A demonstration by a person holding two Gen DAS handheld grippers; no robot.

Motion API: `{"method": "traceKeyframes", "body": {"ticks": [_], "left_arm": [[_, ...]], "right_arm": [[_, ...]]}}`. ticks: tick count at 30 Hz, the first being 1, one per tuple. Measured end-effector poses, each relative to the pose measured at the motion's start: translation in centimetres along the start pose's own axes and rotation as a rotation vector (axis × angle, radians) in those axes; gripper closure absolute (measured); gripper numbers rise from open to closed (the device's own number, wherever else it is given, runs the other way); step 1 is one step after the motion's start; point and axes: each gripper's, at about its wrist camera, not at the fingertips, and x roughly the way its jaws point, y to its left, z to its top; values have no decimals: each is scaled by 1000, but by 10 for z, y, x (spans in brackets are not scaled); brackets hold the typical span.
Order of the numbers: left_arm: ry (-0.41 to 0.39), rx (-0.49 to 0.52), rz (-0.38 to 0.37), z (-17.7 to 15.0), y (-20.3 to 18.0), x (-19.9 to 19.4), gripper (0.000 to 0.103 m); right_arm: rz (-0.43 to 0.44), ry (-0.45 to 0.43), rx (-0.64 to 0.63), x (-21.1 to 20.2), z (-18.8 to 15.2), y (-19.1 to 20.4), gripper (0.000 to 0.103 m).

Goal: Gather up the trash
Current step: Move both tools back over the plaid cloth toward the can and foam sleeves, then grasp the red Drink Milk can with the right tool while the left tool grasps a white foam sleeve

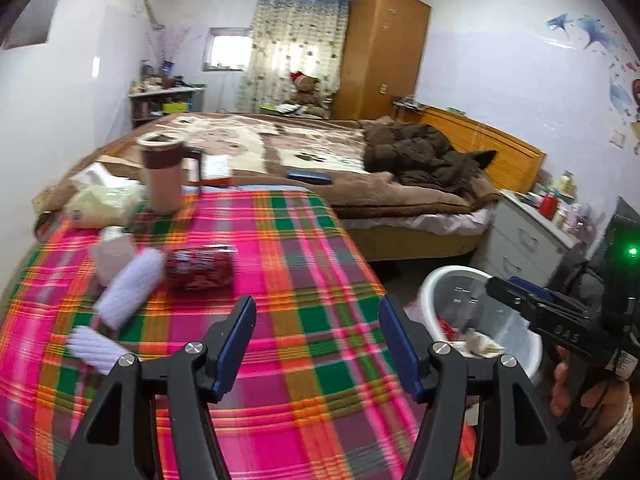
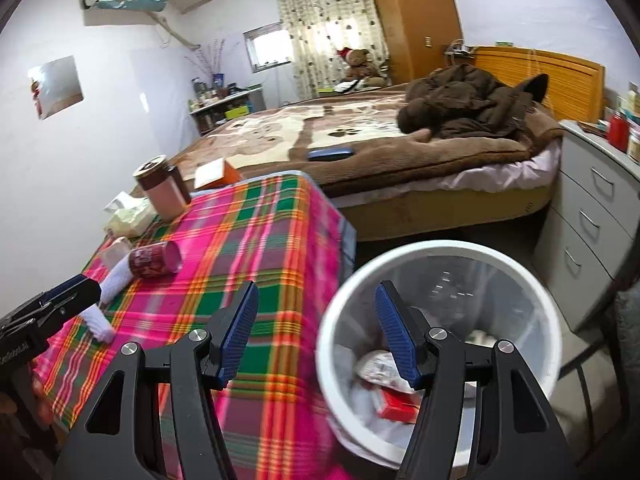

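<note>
My left gripper [image 1: 318, 316] hangs open over the plaid-covered table [image 1: 304, 240] with nothing between its fingers. A red can [image 1: 199, 266] lies on its side ahead and to the left. Beside the can are two white ribbed rolls [image 1: 130, 292] and a small pale container [image 1: 112, 256]. My right gripper [image 2: 316, 312] is open and empty above the gap between the table edge and a white-rimmed bin [image 2: 440, 248]. The bin holds a red box [image 2: 396, 404] and crumpled wrappers [image 2: 376, 364]. From the right wrist, the can [image 2: 156, 260] shows far left, near the left gripper [image 2: 86, 286].
A lidded brown mug [image 1: 162, 176], a tissue pack [image 1: 102, 204] and an orange box [image 2: 218, 174] stand at the table's far end. A bed [image 1: 320, 148] with a brown coat lies beyond. Grey drawers [image 2: 592, 216] stand right of the bin.
</note>
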Motion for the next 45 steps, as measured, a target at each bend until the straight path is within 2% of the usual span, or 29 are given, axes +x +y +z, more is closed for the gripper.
{"method": "traceKeyframes", "body": {"ticks": [5, 9, 18, 27, 39, 45], "left_arm": [[-7, -54, 32, 1, 42, -8, 37], [-13, -91, 102, 0, 75, -13, 36], [17, -145, 176, -6, 134, -10, 36], [54, -160, 170, -7, 171, 7, 36], [94, -158, 155, -5, 196, 32, 36], [110, -159, 148, -5, 203, 43, 36]], "right_arm": [[45, 15, -39, 14, 3, 25, 41], [78, 31, -60, 25, 4, 43, 41], [129, 75, -123, 53, 8, 80, 41], [175, 64, -222, 82, 21, 119, 41], [283, 107, -359, 130, 32, 165, 41], [365, 149, -469, 148, 35, 188, 41]]}}
